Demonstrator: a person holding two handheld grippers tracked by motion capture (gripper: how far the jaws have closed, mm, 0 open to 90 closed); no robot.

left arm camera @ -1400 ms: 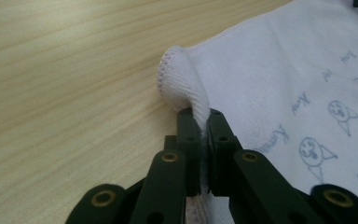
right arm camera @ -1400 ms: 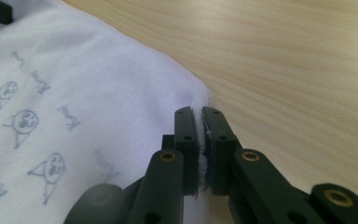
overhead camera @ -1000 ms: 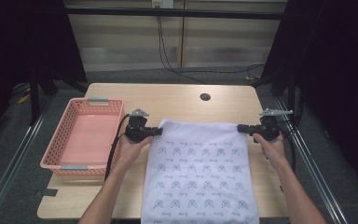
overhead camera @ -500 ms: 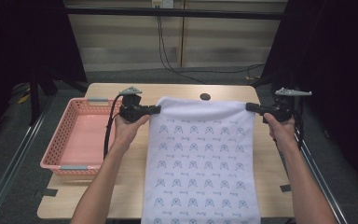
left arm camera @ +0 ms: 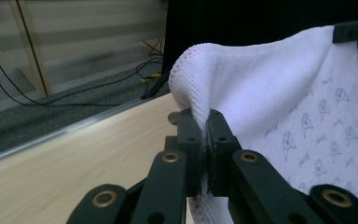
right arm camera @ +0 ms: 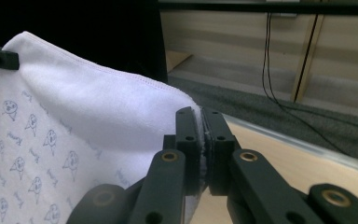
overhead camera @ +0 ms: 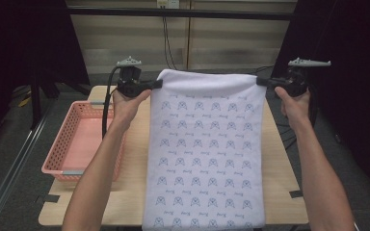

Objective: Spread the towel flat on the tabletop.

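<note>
Both tongs are clamped on the top corners of the white terry towel with a small blue print (overhead camera: 207, 149): left tongs (overhead camera: 157, 83), right tongs (overhead camera: 261, 81). We hold it lifted and stretched, its lower part draped over the pale wooden counter (overhead camera: 277, 192). Next, we judge, an even lowering or fold, keeping tension.
</note>
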